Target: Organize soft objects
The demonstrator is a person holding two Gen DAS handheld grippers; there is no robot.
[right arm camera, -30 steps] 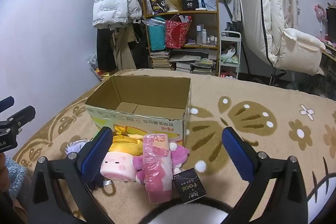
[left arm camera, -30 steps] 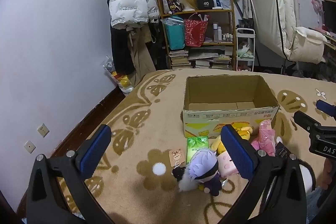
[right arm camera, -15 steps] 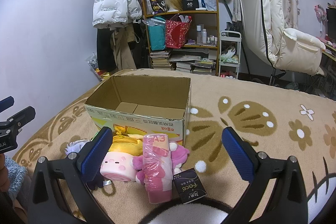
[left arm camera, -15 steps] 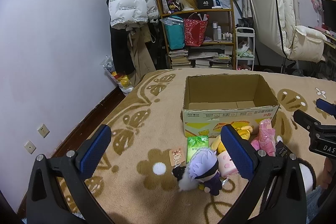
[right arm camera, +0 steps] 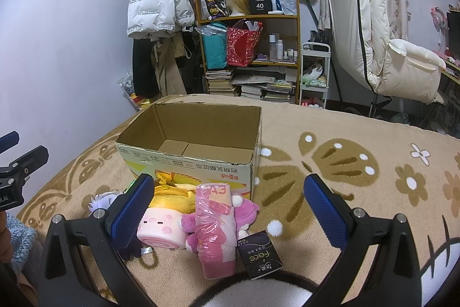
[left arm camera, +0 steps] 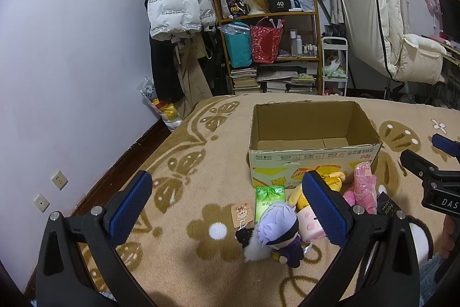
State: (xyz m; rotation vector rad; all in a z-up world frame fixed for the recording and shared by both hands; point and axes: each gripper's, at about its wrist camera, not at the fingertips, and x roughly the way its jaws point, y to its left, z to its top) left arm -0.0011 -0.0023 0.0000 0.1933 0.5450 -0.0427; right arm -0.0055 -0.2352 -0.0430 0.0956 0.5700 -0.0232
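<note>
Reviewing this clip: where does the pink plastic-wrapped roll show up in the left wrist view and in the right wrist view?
Left wrist view: the pink wrapped roll is at lower right, before the box's right front corner, just past the left gripper's right finger.
Right wrist view: the roll lies at lower centre, between the right gripper's fingers.
Shared landmark: the open cardboard box right behind it.

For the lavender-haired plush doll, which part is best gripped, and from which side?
Probably the lavender-haired plush doll is best taken across its big round head, coming from above with the left gripper. The head is its bulkiest, most exposed part; the dark body lies low on the blanket.
</note>
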